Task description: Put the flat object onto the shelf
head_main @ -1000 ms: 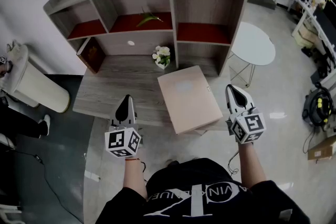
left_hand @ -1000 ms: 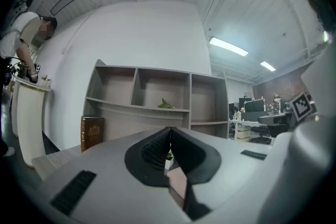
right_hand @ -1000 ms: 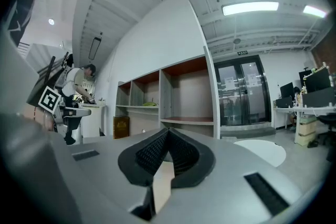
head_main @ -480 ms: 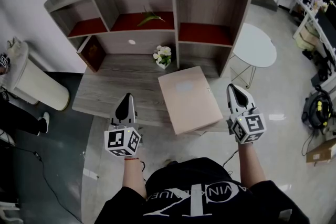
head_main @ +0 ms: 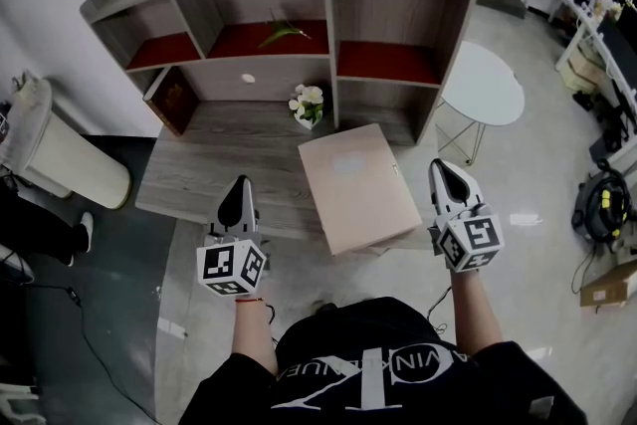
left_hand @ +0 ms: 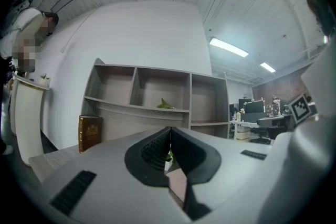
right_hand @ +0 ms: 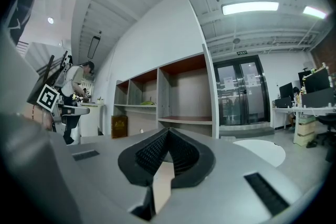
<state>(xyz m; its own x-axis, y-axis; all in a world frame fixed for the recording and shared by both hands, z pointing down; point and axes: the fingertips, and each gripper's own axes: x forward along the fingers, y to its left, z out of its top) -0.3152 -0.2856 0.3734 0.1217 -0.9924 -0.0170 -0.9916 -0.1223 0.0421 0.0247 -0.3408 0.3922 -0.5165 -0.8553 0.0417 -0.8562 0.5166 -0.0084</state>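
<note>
A flat tan box [head_main: 358, 186] lies on the grey wooden desk [head_main: 214, 164], its near corner hanging over the front edge. Behind it rises the open shelf unit [head_main: 328, 5] with red-lined compartments. My left gripper [head_main: 237, 196] hovers over the desk's front edge, left of the box, jaws shut and empty. My right gripper [head_main: 450, 176] hangs just right of the box, off the desk, also shut with nothing in it. In the left gripper view [left_hand: 169, 136] and the right gripper view [right_hand: 167, 139] the ribbed pads meet at the tips, and the box [right_hand: 161, 183] shows below.
A small vase of white flowers [head_main: 307, 105] stands behind the box. A brown book [head_main: 171, 101] leans at the shelf's lower left. A green plant [head_main: 282, 35] lies in the middle compartment. A round white table [head_main: 483, 85] is at the right, a white bin [head_main: 60, 159] at the left.
</note>
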